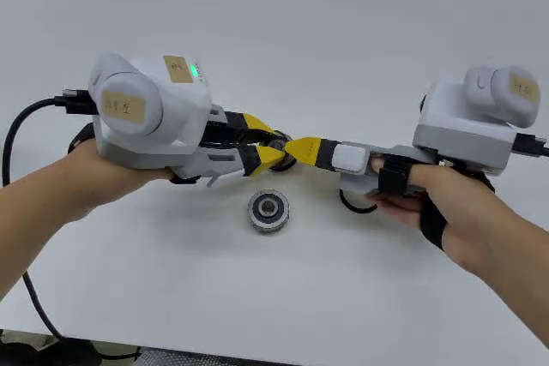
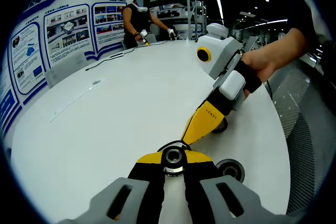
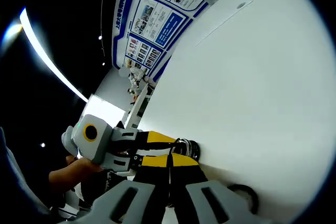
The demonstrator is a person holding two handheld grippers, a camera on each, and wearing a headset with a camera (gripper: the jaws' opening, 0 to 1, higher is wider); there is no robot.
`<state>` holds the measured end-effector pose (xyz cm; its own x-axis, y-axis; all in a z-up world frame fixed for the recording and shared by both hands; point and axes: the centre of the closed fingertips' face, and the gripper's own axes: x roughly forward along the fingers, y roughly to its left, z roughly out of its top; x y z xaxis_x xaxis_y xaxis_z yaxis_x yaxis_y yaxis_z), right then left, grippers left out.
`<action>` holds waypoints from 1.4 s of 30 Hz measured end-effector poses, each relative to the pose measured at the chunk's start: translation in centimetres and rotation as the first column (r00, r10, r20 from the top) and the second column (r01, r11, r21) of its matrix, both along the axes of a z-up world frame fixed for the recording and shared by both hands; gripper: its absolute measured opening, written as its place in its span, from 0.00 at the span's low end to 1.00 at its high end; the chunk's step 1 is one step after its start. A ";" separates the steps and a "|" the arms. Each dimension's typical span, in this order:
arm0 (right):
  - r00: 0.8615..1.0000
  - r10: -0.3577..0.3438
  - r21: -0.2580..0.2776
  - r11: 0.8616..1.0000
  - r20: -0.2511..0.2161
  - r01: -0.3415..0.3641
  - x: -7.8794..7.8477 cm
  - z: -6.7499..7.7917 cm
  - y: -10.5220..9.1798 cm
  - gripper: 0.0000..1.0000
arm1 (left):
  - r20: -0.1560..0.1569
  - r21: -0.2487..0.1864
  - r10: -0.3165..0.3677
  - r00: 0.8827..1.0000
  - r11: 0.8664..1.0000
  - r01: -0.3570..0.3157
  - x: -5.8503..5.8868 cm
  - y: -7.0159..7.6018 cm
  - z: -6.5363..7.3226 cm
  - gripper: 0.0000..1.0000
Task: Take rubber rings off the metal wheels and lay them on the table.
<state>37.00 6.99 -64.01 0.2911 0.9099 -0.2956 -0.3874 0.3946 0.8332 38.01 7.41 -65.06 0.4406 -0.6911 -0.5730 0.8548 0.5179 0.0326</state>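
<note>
At frame centre the left gripper (image 1: 274, 143) clenched the metal wheel (image 2: 174, 160); the right gripper (image 1: 298, 150) pinched its rubber ring (image 2: 169, 144), best peeled steadily outward.

Left gripper (image 1: 273, 153), right gripper (image 1: 298, 150): both wearing pale grey shells, yellow-black jaws, tan labels (image 1: 123, 106) carrying handwriting. Green light (image 1: 195, 70) glowing on left; black cable (image 1: 43, 105) trailing from it. Right hand (image 1: 450, 205) wearing black strap (image 1: 431, 225). Forearms showing bare.

You have two metal wheels on count, wheel one (image 1: 268, 211) and wheel two (image 2: 174, 159), plus one loose rubber ring (image 1: 353, 208).
</note>
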 end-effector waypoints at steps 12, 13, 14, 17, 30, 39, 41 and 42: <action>0.995 -0.074 0.001 0.997 -0.074 0.074 0.4 -0.6 -0.5 0.01 | -0.019 0.007 0.020 1.000 1.000 -0.020 0.1 0.0 0.0 0.13; 0.994 -0.077 0.001 0.997 -0.074 0.077 0.4 -0.6 -0.5 0.01 | -0.021 0.007 0.025 0.999 1.000 -0.025 0.2 0.0 0.0 0.13; 0.994 -0.078 -0.002 0.997 -0.075 0.078 0.5 -0.6 -0.5 0.01 | -0.023 0.008 0.027 0.999 1.000 -0.027 0.2 -0.1 0.0 0.13; 0.994 -0.081 -0.005 0.997 -0.077 0.081 0.5 -0.7 -0.5 0.01 | -0.027 0.003 0.028 0.999 1.000 -0.028 0.3 -0.2 0.1 0.14; 0.992 -0.088 0.013 0.996 -0.086 0.089 0.4 -0.5 -0.4 0.01 | -0.019 -0.020 0.052 0.998 0.998 -0.053 0.1 0.3 1.7 0.17; 0.995 -0.056 0.025 0.998 -0.079 0.058 -0.4 0.0 0.5 0.01 | 0.009 -0.013 0.120 0.993 0.993 -0.120 0.0 2.7 2.7 0.21; 0.996 -0.048 0.034 0.998 -0.078 0.050 -0.5 0.3 0.8 0.01 | 0.014 -0.017 0.136 0.991 0.991 -0.136 0.0 3.1 3.0 0.21; 0.996 -0.044 0.043 0.998 -0.078 0.047 -0.6 0.6 0.9 0.01 | 0.017 -0.017 0.143 0.990 0.990 -0.142 0.0 3.4 3.1 0.21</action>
